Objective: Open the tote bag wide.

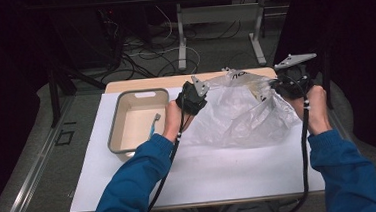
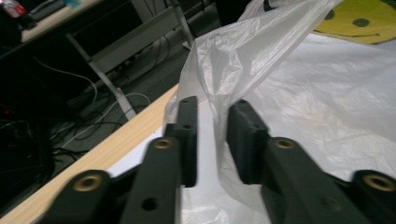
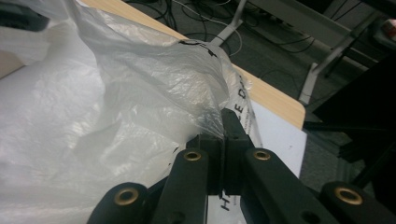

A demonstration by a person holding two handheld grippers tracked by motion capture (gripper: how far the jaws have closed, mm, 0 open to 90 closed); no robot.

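My right gripper (image 3: 223, 135) is pinched tight on the plastic bag (image 1: 246, 112) at center right. My left gripper (image 2: 212, 140) has jaws apart, with the bag's edge hanging right between them.

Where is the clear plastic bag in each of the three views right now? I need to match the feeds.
High view: the plastic bag lies right of centre, stretched between both grippers.
Left gripper view: it spreads over the right half, one edge running between the parted jaws.
Right gripper view: it covers the left and centre, its edge pinched in the closed jaws.
Shared landmark: the table's wooden far edge.
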